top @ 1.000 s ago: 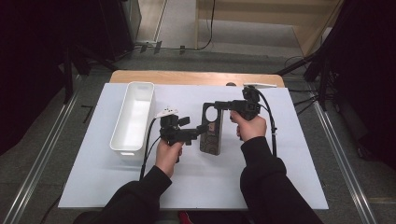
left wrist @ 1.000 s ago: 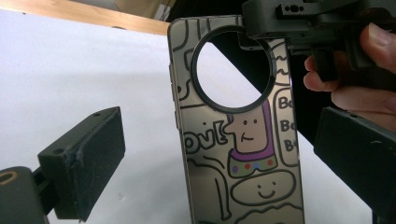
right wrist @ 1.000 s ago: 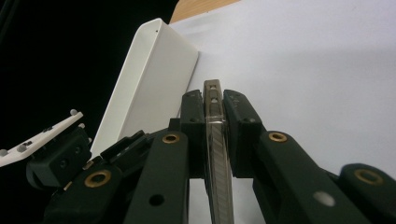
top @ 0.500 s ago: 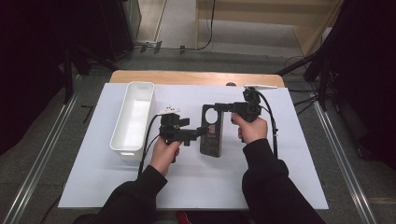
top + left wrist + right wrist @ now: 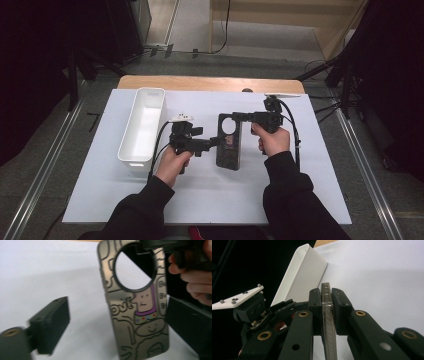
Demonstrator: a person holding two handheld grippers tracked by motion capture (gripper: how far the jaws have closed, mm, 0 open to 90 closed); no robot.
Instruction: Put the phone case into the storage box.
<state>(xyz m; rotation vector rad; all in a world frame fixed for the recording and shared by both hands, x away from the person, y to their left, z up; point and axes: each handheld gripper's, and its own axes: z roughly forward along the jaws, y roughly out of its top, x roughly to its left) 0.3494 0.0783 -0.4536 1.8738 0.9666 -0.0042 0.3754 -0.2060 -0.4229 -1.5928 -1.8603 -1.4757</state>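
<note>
- Phone case (image 5: 229, 142) stands on edge mid-table, above the white sheet (image 5: 210, 200).
- Right gripper (image 5: 326, 302) clamps its top edge, pads pressed on both faces.
- Left gripper (image 5: 117, 322) straddles the case's lower half; jaws have just been closing in, no contact yet.
- White bin (image 5: 142, 125) sits well to the left.

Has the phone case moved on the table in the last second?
No. The phone case sits at the same spot relative to the white bin, clamped in the right gripper. The left gripper's fingers have just been closing around it.
</note>
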